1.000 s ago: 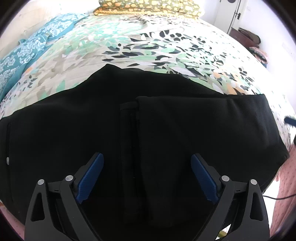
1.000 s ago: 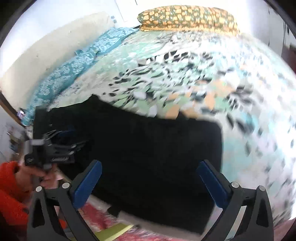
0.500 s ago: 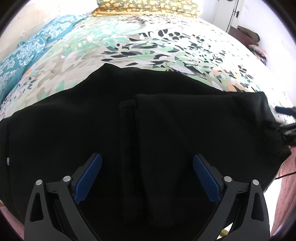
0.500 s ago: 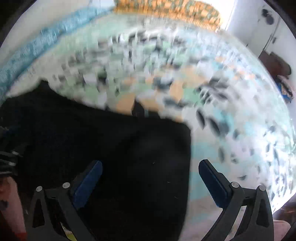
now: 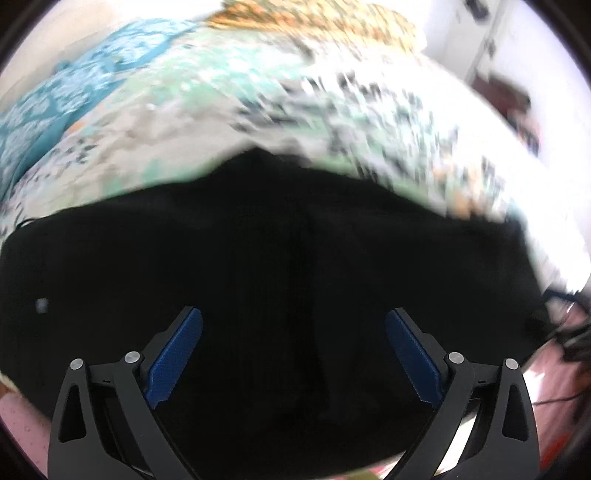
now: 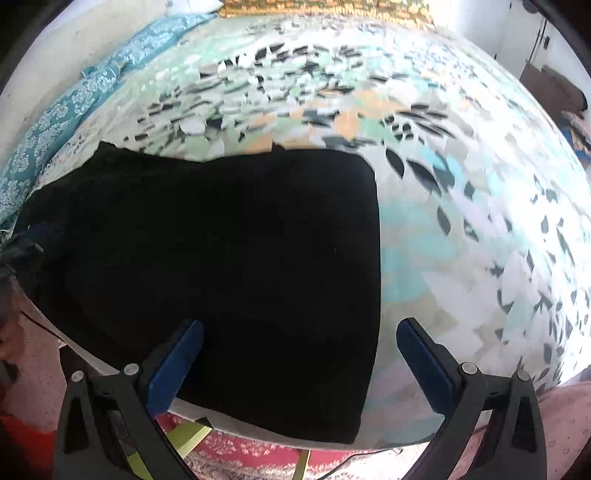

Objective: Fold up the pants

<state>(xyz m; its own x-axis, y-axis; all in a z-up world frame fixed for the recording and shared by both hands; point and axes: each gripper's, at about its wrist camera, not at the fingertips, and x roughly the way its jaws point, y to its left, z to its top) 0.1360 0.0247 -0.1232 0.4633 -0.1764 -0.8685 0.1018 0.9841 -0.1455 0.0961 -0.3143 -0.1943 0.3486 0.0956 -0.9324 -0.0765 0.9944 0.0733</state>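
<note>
pants (image 6: 229, 251) black, lying partly folded on bed (image 6: 480, 221), near its front edge | left tool (image 5: 293, 354) spread, empty, over the cloth | right tool (image 6: 299, 360) spread, empty, at the right edge | I'd pinch both layers at the edge, lift evenly | left view blurred, seams lost in black

A leaf-patterned bedspread (image 6: 461, 221), teal blanket (image 6: 74, 103), orange-spotted pillow (image 6: 325, 7) and red rug (image 6: 258, 454).
</note>
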